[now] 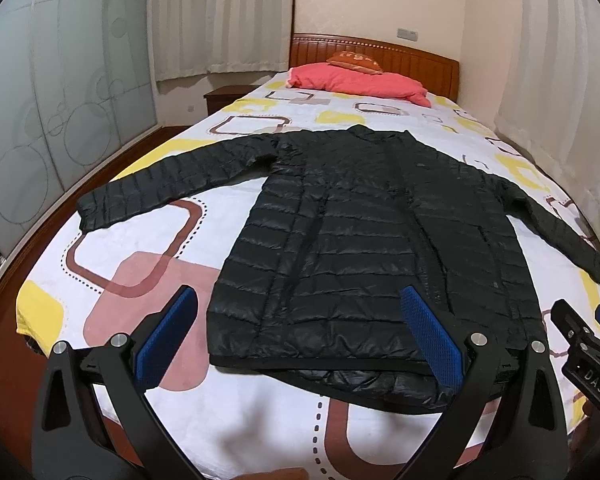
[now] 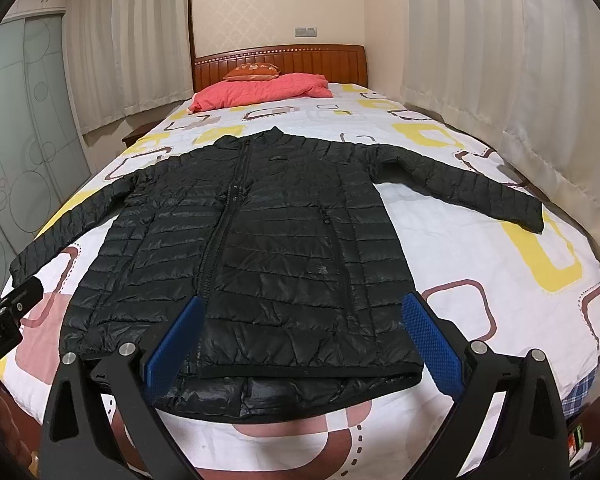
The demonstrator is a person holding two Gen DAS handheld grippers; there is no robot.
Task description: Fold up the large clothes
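Note:
A black quilted puffer jacket (image 1: 364,240) lies flat and front up on the bed, zipped, with both sleeves spread out sideways. Its hem is toward me and its collar toward the headboard. My left gripper (image 1: 300,294) is open above the hem's left part, its blue pads (image 1: 168,340) wide apart and holding nothing. In the right wrist view the jacket (image 2: 284,240) fills the middle. My right gripper (image 2: 303,301) hangs open over the hem's right half, also empty. Each gripper shows at the edge of the other's view: right gripper (image 1: 580,336), left gripper (image 2: 8,308).
The bed sheet (image 1: 140,264) is white with yellow and brown squares. A pink quilt (image 2: 260,90) and an orange pillow (image 2: 252,71) lie by the wooden headboard (image 2: 320,62). Curtains (image 2: 500,60) hang on the right, frosted wardrobe doors (image 1: 40,100) stand on the left.

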